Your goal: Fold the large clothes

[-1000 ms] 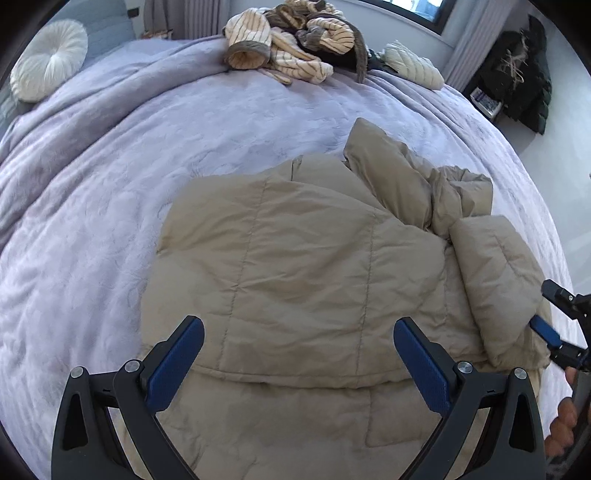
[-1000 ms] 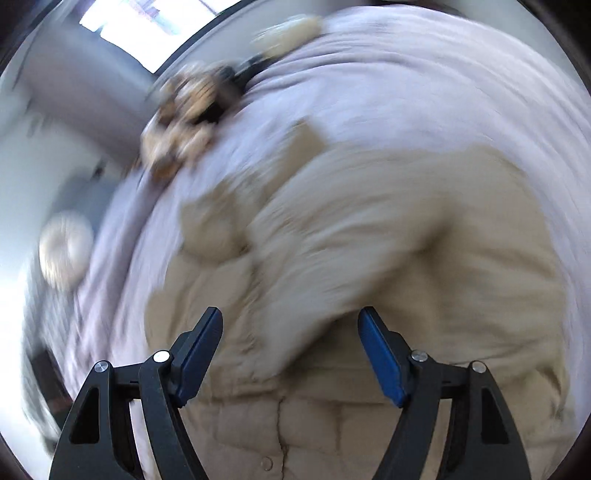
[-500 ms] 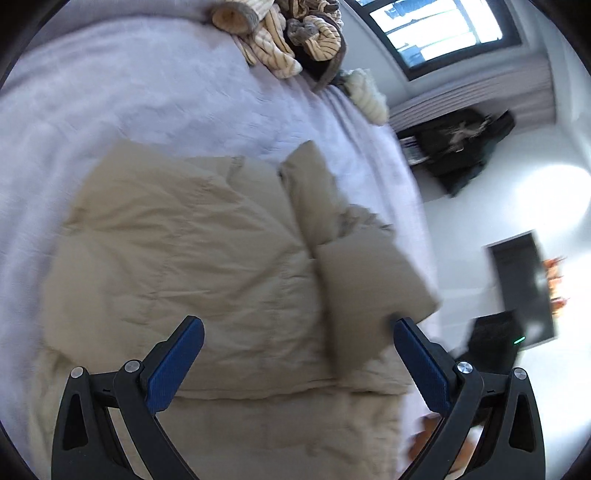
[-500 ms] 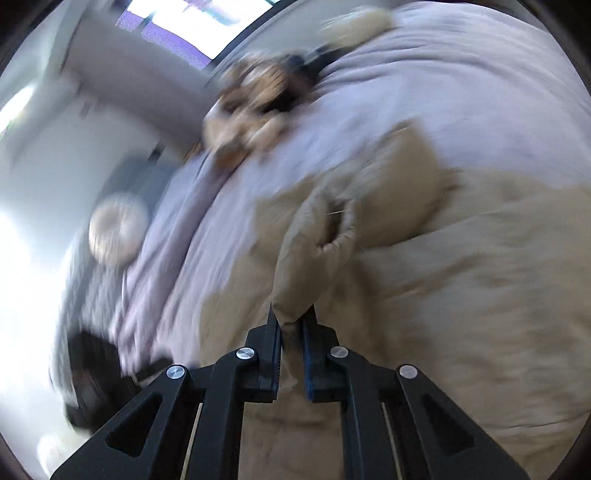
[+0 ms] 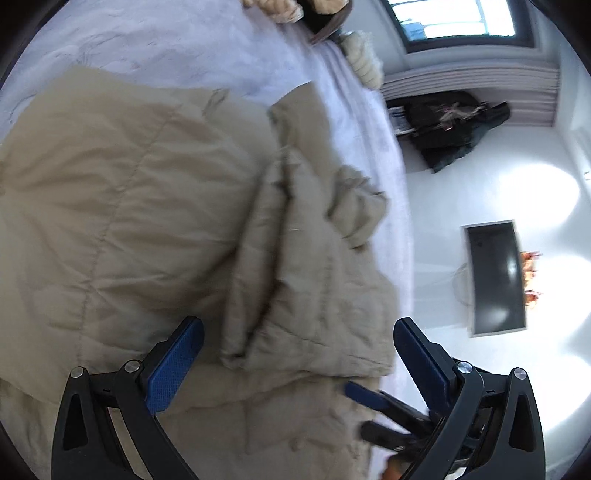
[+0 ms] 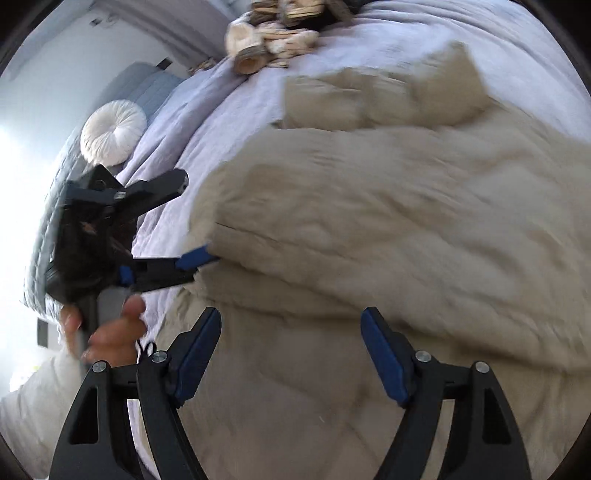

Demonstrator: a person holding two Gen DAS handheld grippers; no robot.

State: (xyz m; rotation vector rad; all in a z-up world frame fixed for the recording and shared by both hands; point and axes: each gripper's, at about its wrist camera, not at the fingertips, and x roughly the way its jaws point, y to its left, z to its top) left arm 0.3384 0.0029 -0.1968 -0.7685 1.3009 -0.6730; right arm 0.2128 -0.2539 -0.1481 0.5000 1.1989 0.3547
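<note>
No writing is showing. A beige puffer jacket is lying on the bed, reaching its near edge. The right tool is hovering just above the jacket; its jaws have just been opening and nothing is between them. The left tool is gaping empty over a folded sleeve.

A lavender bedspread covers the bed, with a round white cushion (pleated) and a heap of striped knitwear near its far end.
</note>
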